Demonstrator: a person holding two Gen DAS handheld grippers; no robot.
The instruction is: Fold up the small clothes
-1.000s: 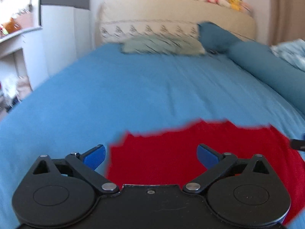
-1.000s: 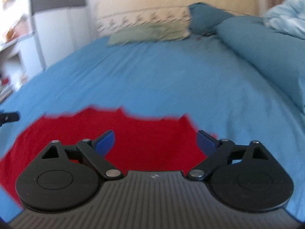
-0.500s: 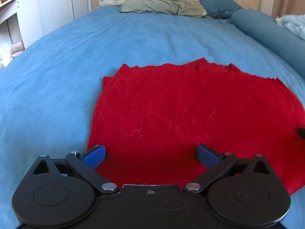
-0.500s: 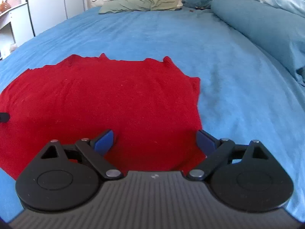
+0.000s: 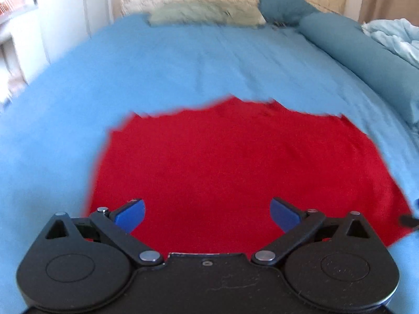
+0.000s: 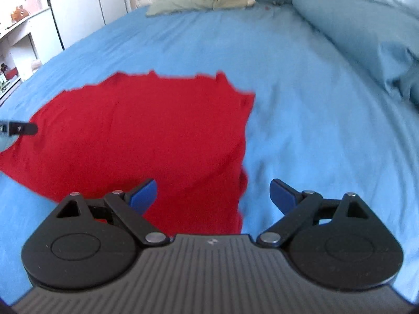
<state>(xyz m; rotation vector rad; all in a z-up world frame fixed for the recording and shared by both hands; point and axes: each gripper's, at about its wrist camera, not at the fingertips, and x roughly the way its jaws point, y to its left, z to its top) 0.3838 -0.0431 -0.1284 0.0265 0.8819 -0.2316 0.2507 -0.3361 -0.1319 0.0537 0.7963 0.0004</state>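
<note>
Two tools, both with blue pads spread wide and nothing between them. Red garment (image 5: 235, 167) lies flat on the blue bed (image 5: 183, 65), near edge toward me. I have the left tool (image 5: 207, 214) above its near-left portion and the right tool (image 6: 213, 192) straddling its right edge, which shows a small ripple. Judgement: spacing one tool per side sets up a symmetric pinch of the near hem for a fold away from me. Left-wrist view is motion-blurred; cloth contact cannot be confirmed.
</note>
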